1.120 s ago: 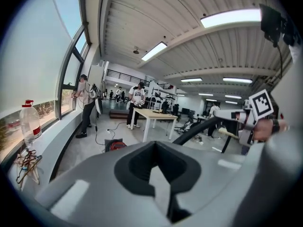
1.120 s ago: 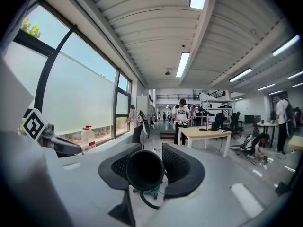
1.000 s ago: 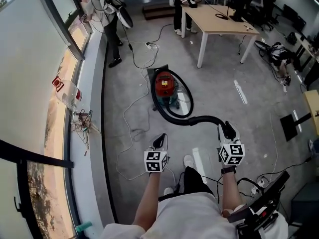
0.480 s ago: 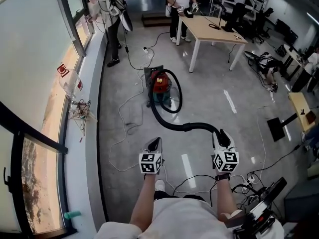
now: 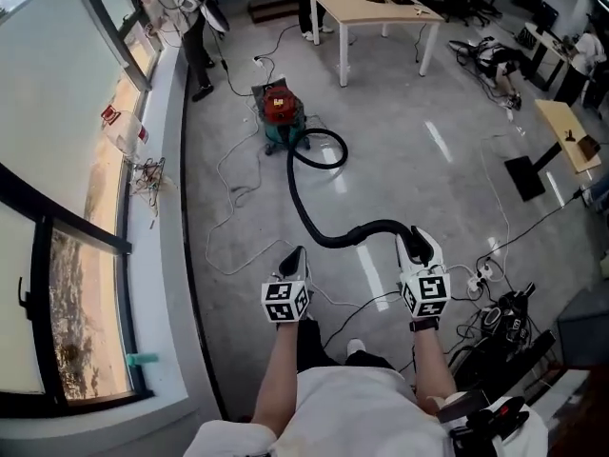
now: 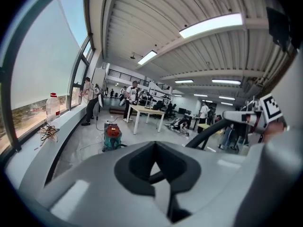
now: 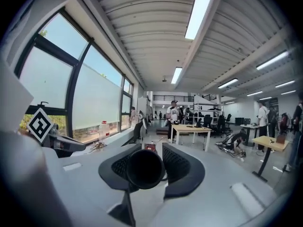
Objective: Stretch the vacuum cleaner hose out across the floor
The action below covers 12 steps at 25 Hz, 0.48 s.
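1. Right gripper (image 5: 419, 244): jaws partly apart and clamped on the free end of the hose (image 5: 303, 208). Its round black tube fills the gap in the right gripper view.
2. Left gripper (image 5: 293, 258): jaws closed together, empty, just left of the hose.
3. From the right jaws the hose bends left, then runs along the floor (image 5: 400, 160) to the vacuum cleaner (image 5: 278, 112), well ahead. One loop lies beside the cleaner.
4. Against a second ago, the cleaner lies farther off and the hose's wide loop beside it has shrunk as the hose lengthened.
5. Judgement: pulling straight back, away from the cleaner, should take out that loop.
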Each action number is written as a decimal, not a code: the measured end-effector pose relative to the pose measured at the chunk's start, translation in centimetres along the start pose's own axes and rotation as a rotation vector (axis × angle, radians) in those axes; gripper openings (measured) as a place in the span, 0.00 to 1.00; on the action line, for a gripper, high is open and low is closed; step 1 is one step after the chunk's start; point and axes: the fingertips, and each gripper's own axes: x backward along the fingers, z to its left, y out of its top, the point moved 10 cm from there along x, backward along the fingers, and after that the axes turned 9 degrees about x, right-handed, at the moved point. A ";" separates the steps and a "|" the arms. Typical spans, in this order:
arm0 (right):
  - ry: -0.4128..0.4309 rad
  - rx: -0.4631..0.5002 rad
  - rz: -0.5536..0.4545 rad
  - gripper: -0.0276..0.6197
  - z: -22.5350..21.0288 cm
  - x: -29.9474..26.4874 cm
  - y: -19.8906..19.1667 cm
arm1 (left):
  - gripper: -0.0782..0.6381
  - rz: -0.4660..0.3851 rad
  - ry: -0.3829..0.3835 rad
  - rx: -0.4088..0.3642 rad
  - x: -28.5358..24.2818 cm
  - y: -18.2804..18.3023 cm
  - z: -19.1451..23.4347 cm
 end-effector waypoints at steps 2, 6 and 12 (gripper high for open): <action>0.024 0.028 0.016 0.25 0.6 3.6 -1.1 | 0.11 0.018 -0.007 -0.010 2.7 -2.1 -2.8; 0.014 0.043 0.027 0.24 1.6 10.5 -2.2 | 0.11 0.033 -0.043 -0.049 8.2 -4.6 -6.4; -0.033 0.062 0.019 0.24 6.4 21.4 -2.8 | 0.11 0.003 -0.096 -0.060 17.7 -8.3 -8.1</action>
